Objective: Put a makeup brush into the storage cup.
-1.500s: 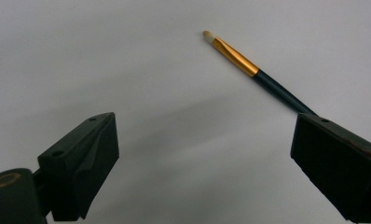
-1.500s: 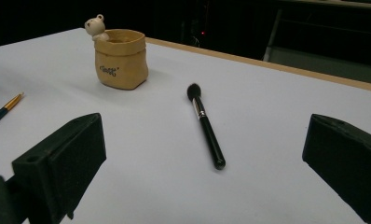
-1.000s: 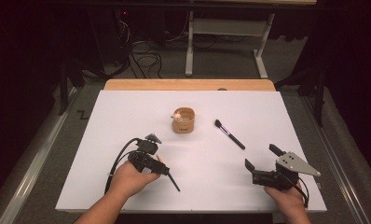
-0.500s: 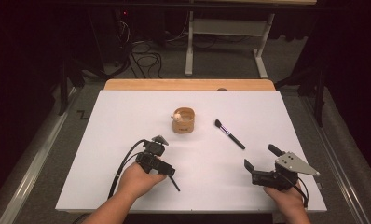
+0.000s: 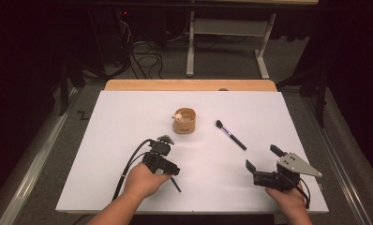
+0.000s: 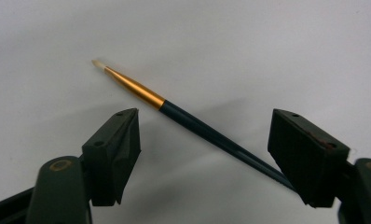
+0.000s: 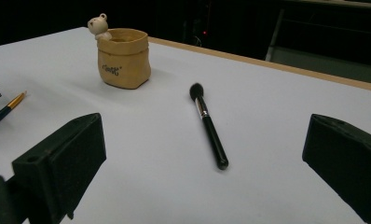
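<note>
Brushes lay on the white table point(image 5: 128, 117) in two places. A thin paintbrush point(image 6: 183, 116) with a gold ferrule ran diagonally from upper left to lower right of the left gripper view, between the jaws of the left gripper point(image 6: 204, 149); those jaws had just been closing yet stood apart from it, neither pad pressing on the handle. At centre of the high view sat a tan bag-shaped pot point(image 5: 185, 121) with a small bear figure point(image 7: 99, 24) at its rim; its contents could not be made out. A black makeup brush point(image 5: 231, 135) lay right of the pot. At lower right, the right gripper point(image 5: 265, 157) had its jaws spread wide, holding nothing.
</note>
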Motion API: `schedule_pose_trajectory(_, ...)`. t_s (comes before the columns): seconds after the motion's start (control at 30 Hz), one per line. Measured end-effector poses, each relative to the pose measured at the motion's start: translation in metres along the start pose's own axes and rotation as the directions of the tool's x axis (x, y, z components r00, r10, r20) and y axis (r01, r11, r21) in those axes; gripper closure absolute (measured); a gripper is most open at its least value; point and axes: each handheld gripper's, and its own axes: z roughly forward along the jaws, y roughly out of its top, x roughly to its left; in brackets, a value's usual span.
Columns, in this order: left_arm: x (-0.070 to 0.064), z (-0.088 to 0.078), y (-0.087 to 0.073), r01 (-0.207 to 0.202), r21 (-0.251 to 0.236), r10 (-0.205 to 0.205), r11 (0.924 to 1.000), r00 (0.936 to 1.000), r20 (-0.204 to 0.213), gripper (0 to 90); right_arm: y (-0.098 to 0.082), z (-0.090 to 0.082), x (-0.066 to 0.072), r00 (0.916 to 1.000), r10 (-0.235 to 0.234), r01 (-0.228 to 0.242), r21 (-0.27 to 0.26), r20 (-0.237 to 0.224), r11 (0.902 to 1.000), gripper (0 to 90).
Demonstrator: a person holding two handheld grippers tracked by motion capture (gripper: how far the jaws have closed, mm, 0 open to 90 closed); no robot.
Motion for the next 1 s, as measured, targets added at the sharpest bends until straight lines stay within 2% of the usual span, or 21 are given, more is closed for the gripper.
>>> schedule_pose_trajectory(0.07, -0.0003, 0.0008, 0.0001, 0.000, 0.007, 0.000, 1.0000, 1.0000, -0.008, 28.5, -0.0001, -0.0001, -0.0001, 1.0000, 0.006, -0.006, 0.002, 0.000, 1.0000, 0.3)
schedule_pose_trajectory(0.5, 0.0000, 0.0017, 0.0012, 0.010, 0.031, -0.010, 0.9995, 0.9999, 0.003, 43.9, -0.0001, -0.0001, -0.0006, 1.0000, 0.003, -0.003, -0.001, 0.000, 1.0000, 0.4)
schedule_pose_trajectory(0.73, -0.0022, 0.0023, 0.0007, 0.007, 0.039, -0.006, 0.9992, 0.9999, -0.009, 45.5, -0.0005, 0.0002, 0.0005, 0.9999, 0.010, -0.010, 0.004, 0.000, 0.9999, 0.3)
schedule_pose_trajectory(0.87, -0.0032, 0.0063, 0.0007, 0.000, 0.057, 0.000, 0.9984, 1.0000, 0.000, 50.4, -0.0005, 0.0001, 0.0002, 0.9999, 0.010, -0.010, 0.003, -0.001, 0.9999, 0.4)
schedule_pose_trajectory(1.0, -0.0061, 0.0084, 0.0003, -0.008, 0.059, 0.009, 0.9982, 0.9999, -0.014, 50.9, -0.0005, 0.0000, -0.0008, 1.0000, 0.004, -0.004, -0.001, -0.001, 1.0000, 0.3)
